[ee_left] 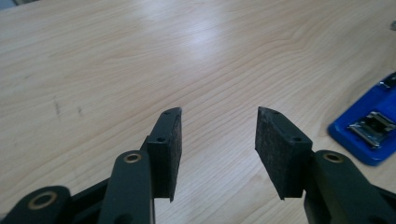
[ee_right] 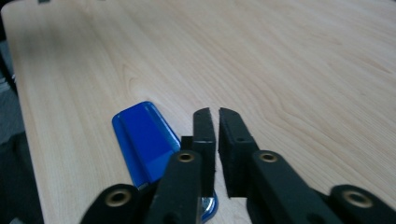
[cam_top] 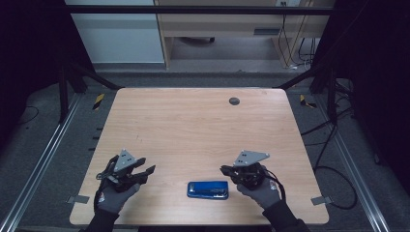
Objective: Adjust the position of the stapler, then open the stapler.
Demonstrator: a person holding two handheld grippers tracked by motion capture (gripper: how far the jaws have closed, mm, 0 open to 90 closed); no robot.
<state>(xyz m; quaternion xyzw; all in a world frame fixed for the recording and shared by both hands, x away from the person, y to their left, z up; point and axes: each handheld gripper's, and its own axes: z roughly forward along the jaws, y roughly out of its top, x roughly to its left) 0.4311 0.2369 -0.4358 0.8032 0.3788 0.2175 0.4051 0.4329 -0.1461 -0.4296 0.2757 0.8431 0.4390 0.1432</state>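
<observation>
1. My left claw [cam_top: 145, 170] hovers over the near left part of the desk [cam_top: 193, 121], its two black jaws spread wide with nothing between them.
2. In the left gripper view that claw [ee_left: 218, 140] shows bare wood through the gap; each jaw carries a flat, dark pad [ee_left: 275, 149] with a rough, felt-like face.
3. My right claw [cam_top: 224, 169] sits at the near right, pointing leftward across the desk, and its jaws are drawn together.
4. In the right gripper view the right claw [ee_right: 217, 114] leaves just a thin slit between its pads, and nothing is gripped in it.
5. The blue stapler [cam_top: 208, 190] lies flat near the front edge of the desk, between my two hands and closer to the right one.
6. It sits just below and to the left of the right claw's tips in the high view; I cannot tell whether the claw touches it.
7. In the right gripper view the stapler [ee_right: 144, 140] is a glossy, rounded blue wedge, partly hidden behind my left jaw.
8. In the left gripper view the stapler [ee_left: 369, 130] shows a shiny metal part set in blue plastic.
9. The desk is pale wood-grain laminate with rounded corners and a small dark round cap [cam_top: 234, 101] near its far edge.
10. I wear grey gloves on both hands [cam_top: 113, 195].
</observation>
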